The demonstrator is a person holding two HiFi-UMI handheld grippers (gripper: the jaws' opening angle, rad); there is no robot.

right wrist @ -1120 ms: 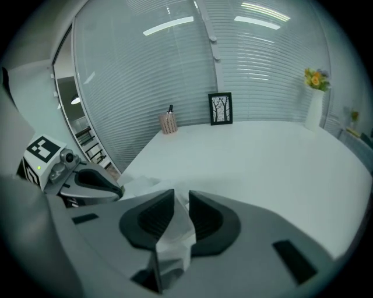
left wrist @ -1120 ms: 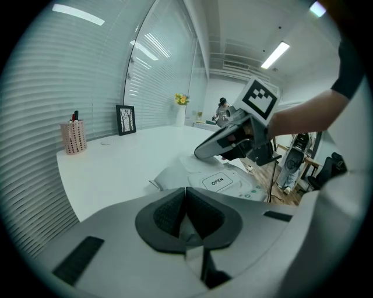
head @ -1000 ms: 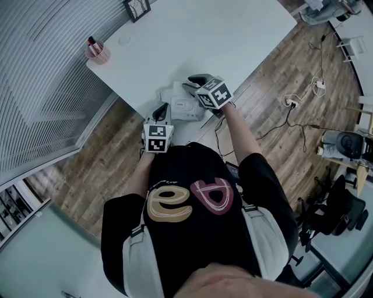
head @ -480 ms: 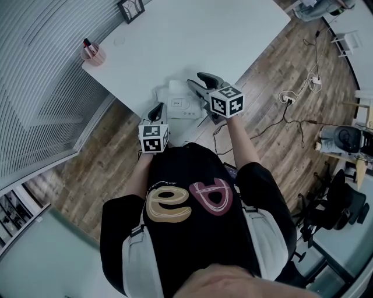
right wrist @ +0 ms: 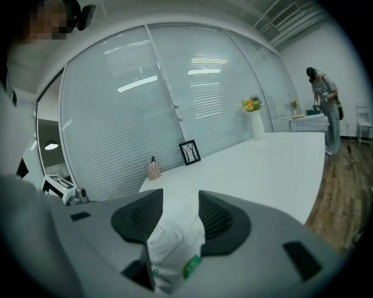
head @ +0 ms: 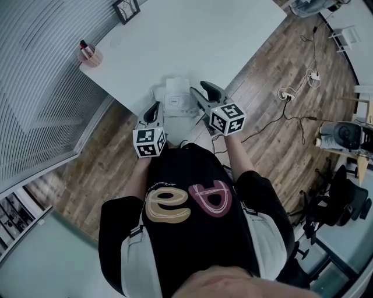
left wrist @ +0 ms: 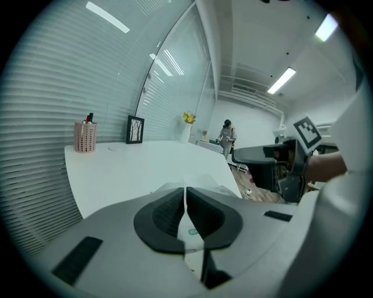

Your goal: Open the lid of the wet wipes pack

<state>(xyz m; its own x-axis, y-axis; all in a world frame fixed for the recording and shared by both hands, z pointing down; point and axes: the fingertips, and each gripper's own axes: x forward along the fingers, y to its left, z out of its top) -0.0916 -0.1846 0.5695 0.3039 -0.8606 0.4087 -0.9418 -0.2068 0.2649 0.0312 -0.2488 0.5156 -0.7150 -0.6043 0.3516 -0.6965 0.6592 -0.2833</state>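
Note:
The white wet wipes pack (head: 175,100) lies near the table's near corner. A white flap at its far side looks like the raised lid (head: 176,86). My left gripper (head: 155,109) is at the pack's left end. In the left gripper view its jaws (left wrist: 185,201) are shut on a thin white edge of the pack (left wrist: 215,189). My right gripper (head: 204,90) hovers at the pack's right side, lifted off it. Its jaws (right wrist: 179,209) stand open, and the pack (right wrist: 175,244) with its green label shows below the gap, untouched by the pads.
The white table (head: 192,41) carries a pink pen holder (head: 90,53) and a small picture frame (head: 127,9) at its far left. Wood floor with cables (head: 291,99) lies to the right. A person (right wrist: 326,110) stands far off by another table.
My right gripper has come off the pack, rising and drawing back toward the person. The left gripper has lifted a little at the pack's left end.

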